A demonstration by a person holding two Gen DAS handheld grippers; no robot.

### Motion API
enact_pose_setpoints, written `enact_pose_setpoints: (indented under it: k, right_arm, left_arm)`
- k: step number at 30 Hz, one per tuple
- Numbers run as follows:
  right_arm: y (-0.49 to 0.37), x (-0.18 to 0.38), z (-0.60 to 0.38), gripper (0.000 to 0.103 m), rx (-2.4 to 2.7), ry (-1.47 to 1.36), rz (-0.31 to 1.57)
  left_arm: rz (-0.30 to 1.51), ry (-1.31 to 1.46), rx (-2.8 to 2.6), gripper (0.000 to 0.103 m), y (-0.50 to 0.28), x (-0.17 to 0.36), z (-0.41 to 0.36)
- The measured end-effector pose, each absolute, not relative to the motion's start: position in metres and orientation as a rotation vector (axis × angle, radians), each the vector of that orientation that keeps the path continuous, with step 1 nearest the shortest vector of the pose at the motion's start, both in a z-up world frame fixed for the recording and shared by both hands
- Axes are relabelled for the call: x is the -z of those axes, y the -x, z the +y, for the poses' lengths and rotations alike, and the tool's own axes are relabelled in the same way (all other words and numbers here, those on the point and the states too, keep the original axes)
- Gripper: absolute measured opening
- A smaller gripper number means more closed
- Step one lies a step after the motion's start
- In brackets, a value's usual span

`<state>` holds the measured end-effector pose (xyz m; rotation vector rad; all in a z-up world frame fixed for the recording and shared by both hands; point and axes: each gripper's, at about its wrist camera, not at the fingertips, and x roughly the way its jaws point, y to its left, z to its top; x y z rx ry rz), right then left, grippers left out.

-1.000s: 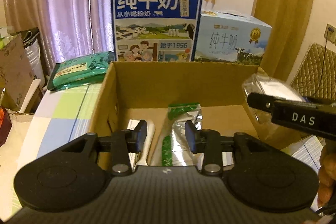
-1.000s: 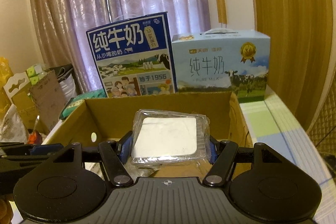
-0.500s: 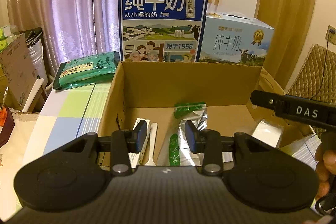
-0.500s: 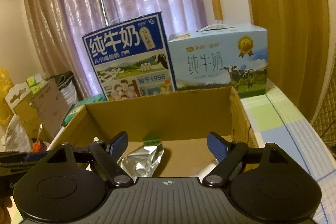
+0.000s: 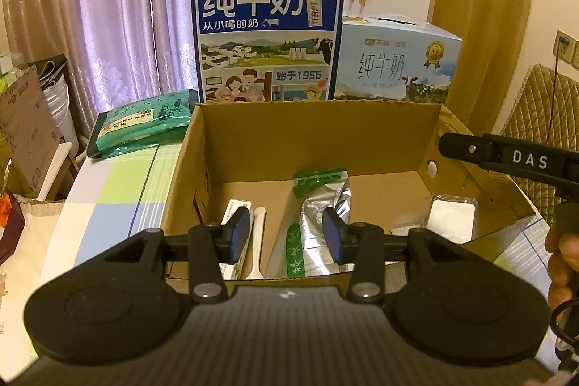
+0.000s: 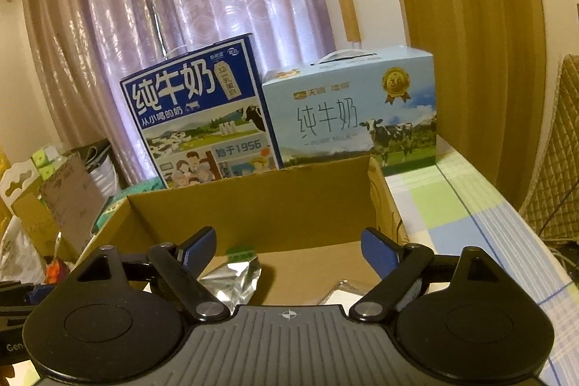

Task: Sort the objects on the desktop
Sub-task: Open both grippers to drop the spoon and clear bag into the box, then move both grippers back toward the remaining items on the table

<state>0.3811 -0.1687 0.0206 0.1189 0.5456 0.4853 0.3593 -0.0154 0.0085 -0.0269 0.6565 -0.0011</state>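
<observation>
Four items lie on the floor of the open brown cardboard box (image 5: pixel 427 136): a clear plastic pack with white contents (image 5: pixel 450 217) at its right side, a silver foil pouch with green print (image 5: pixel 318 227) in the middle, a white spoon (image 5: pixel 257 241) and a small white carton (image 5: pixel 235 208) at left. Both empty, the left gripper (image 5: pixel 286 234) and right gripper (image 6: pixel 287 250) are spread above the box. Behind it stand a blue milk carton (image 5: pixel 267 38) and a pale blue milk carton (image 5: pixel 398 60).

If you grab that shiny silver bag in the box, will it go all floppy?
Probably. The foil bag is creased and crumpled, so it would likely bend and sag from a pinch at one end. It lies flat in the cardboard box, so it looks light. The glossy foil might slip between the fingers.
</observation>
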Motion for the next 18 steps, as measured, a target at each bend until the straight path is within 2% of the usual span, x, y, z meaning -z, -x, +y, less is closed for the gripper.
enact_pose_setpoints:
  k: [18]
  right_arm:
    - [-0.333,-0.030,-0.202,0.088,-0.515,-0.085,0.494]
  left_arm:
    - [0.621,-0.012,0.021,0.046,-0.301,-0.020,-0.008]
